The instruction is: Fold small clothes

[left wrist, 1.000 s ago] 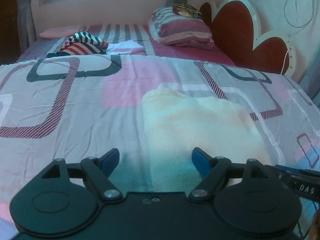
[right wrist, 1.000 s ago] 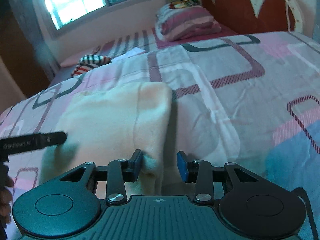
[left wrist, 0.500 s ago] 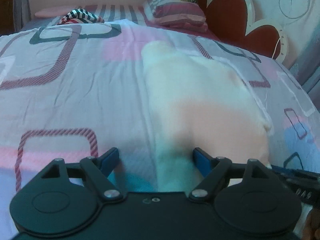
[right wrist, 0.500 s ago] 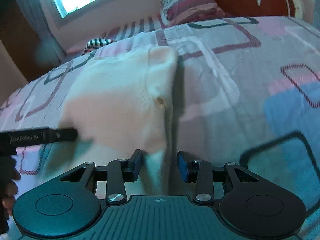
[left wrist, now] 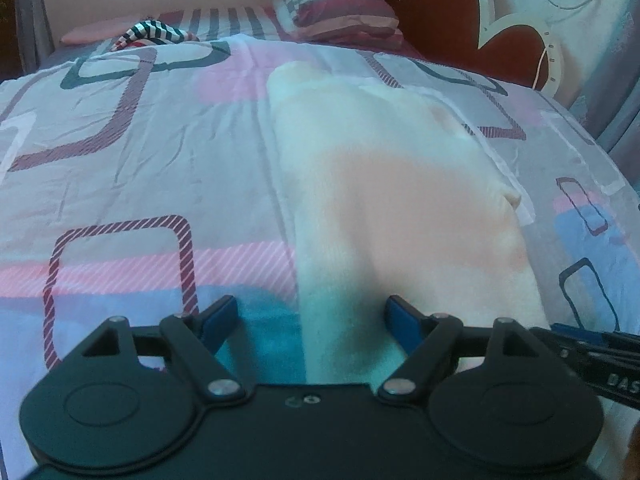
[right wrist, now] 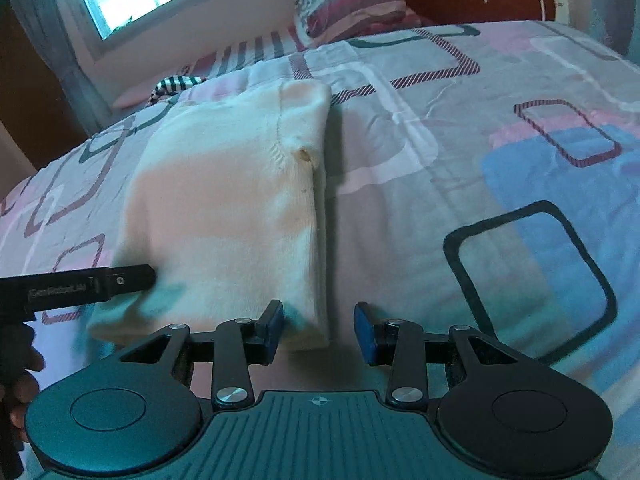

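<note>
both grippers drew back; one cream garment (left wrist: pixel 384 200) flat; fingers spread, pinching nothing.

The left gripper (left wrist: pixel 310 314) was pointed steeply downward, its blue-padded jaws spread wide with nothing pressed between them. The right gripper (right wrist: pixel 319 332) was tilted down likewise, its jaws set narrower but apart, gripping nothing. A hand (right wrist: pixel 20 384) was seen at the left gripper's handle.
</note>
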The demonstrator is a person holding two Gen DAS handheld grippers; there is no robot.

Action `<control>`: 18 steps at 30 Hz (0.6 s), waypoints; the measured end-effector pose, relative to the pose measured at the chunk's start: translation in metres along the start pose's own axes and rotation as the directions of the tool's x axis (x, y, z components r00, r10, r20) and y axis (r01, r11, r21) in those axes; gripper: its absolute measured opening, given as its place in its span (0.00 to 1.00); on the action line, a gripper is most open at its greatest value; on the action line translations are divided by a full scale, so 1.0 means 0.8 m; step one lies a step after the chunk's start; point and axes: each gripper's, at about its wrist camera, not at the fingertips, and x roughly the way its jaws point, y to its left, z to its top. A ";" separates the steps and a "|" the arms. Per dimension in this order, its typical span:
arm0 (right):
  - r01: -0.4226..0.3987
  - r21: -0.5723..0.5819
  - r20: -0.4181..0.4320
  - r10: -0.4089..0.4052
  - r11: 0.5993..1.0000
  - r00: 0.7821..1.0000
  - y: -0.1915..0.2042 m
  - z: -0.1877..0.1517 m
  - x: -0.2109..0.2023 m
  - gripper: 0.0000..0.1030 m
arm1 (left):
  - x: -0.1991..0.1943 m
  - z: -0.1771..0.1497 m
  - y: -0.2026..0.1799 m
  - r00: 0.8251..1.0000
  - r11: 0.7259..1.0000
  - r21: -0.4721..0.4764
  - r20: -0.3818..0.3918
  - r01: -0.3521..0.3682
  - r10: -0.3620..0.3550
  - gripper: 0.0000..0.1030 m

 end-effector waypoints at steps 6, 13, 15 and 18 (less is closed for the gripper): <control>0.000 0.029 0.040 -0.001 1.000 0.999 0.003 -0.006 -0.030 0.37 | -0.009 -0.006 -0.005 0.999 0.999 0.020 0.025 -0.029 0.028 0.79; 0.001 0.046 0.044 -0.003 0.999 0.999 -0.002 -0.011 -0.041 0.50 | -0.020 -0.002 -0.017 0.995 0.995 0.064 0.067 -0.082 0.078 0.82; -0.011 0.037 0.053 0.009 0.999 0.999 -0.004 -0.006 -0.039 0.52 | -0.024 0.002 -0.021 0.992 0.992 0.076 0.089 -0.098 0.091 0.82; -0.013 0.009 0.067 0.013 1.000 0.998 -0.004 0.004 -0.035 0.52 | -0.027 0.010 -0.024 0.989 0.991 0.076 0.107 -0.113 0.105 0.82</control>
